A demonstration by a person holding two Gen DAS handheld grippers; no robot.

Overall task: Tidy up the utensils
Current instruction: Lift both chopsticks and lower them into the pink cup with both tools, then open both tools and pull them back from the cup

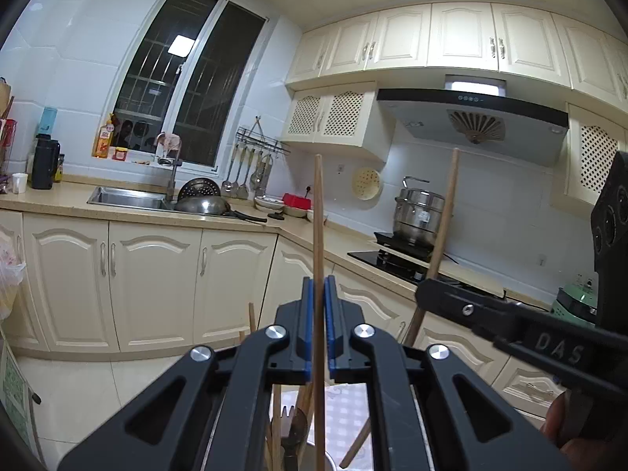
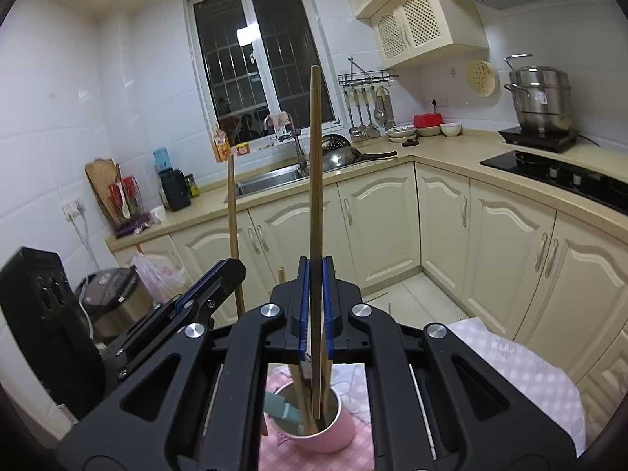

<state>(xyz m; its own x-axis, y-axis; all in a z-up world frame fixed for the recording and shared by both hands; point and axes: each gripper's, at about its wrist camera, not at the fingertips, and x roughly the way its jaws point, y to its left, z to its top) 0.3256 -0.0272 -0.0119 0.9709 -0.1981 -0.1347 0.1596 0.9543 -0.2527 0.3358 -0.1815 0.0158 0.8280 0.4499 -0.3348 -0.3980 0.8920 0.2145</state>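
Note:
My left gripper [image 1: 318, 280] is shut on a wooden chopstick [image 1: 318, 216] that stands upright between the blue pads. My right gripper [image 2: 315, 265] is shut on a second, darker chopstick [image 2: 315, 157], also upright. Its lower end reaches down to the mouth of a pink cup [image 2: 329, 437]. The cup stands right below both grippers and holds more chopsticks and a pale blue handle. In the left wrist view a fork [image 1: 288, 420] shows in it. The two grippers are side by side: right gripper [image 1: 422, 294], left gripper [image 2: 231, 265] with its chopstick [image 2: 232, 204].
The cup stands on a table with a pink checked cloth [image 2: 510, 365]. Cream cabinets [image 2: 376, 227] and an L-shaped counter run behind, with a sink [image 2: 271, 180], a black hob [image 2: 549, 172] and a steel pot [image 2: 541, 98]. A rice cooker [image 2: 114, 298] sits low at the left.

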